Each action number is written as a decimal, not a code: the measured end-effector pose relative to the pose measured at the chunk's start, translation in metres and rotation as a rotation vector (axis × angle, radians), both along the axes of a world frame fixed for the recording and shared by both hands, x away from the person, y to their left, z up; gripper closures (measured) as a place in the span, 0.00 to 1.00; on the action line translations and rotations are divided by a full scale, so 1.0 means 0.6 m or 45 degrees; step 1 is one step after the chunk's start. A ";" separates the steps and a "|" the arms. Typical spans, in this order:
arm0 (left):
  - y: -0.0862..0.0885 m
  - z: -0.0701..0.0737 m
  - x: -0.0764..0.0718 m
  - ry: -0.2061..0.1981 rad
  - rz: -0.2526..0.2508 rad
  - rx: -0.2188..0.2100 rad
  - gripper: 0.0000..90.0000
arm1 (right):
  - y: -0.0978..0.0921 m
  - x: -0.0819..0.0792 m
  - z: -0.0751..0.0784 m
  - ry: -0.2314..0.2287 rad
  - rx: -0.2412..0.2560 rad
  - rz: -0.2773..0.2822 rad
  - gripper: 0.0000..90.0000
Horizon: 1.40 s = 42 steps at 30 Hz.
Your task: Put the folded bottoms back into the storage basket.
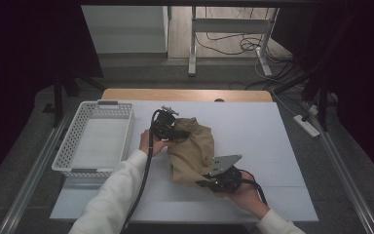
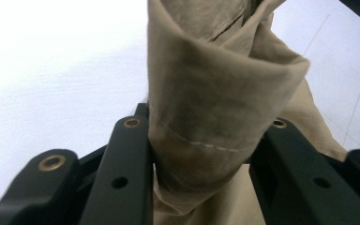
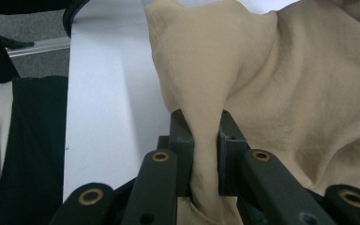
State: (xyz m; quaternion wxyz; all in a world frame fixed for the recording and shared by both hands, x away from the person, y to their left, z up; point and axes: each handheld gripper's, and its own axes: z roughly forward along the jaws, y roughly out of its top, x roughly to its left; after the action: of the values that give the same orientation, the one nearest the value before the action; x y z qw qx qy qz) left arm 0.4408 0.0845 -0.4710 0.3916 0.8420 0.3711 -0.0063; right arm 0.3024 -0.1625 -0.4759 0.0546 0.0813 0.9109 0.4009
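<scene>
- Got the tan cloth (image 1: 192, 148) bunched up in the middle of the white counter (image 1: 253, 131), just right of the white basket (image 1: 73, 146).
- My left tool (image 1: 171, 131) is clamped on a thick rolled fold at the far end of it. In the left gripper view the wad of fabric (image 2: 206, 117) sits squeezed between the two black jaws, stitched hem showing.
- My right tool (image 1: 208, 181) is pinching a thinner bit at the near edge. In the right gripper view the jaws are nearly together with a narrow pleat of the cloth (image 3: 206, 140) running down between them.
- So both ends are grabbed, and that's about all that's done, I'd say. The fabric between the tools is a crumpled heap, partly lifted at the left tool's end, not spread or folded flat.
- The basket looks empty from the high view, so if that's where this goes, that part isn't done yet.
- My guess at what's left: pull the two grips apart to straighten it, then fold it or move it to the basket. Early days, basically.
</scene>
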 end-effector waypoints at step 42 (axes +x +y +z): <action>0.063 0.096 -0.035 -0.127 0.036 -0.084 0.78 | 0.028 0.008 0.066 -0.061 0.149 0.015 0.89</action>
State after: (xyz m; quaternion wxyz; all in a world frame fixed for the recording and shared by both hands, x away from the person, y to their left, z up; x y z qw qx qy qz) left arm 0.4200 0.1225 -0.4131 0.4374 0.8224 0.3626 0.0291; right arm 0.3075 -0.1457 -0.4361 0.0693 0.0692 0.8847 0.4557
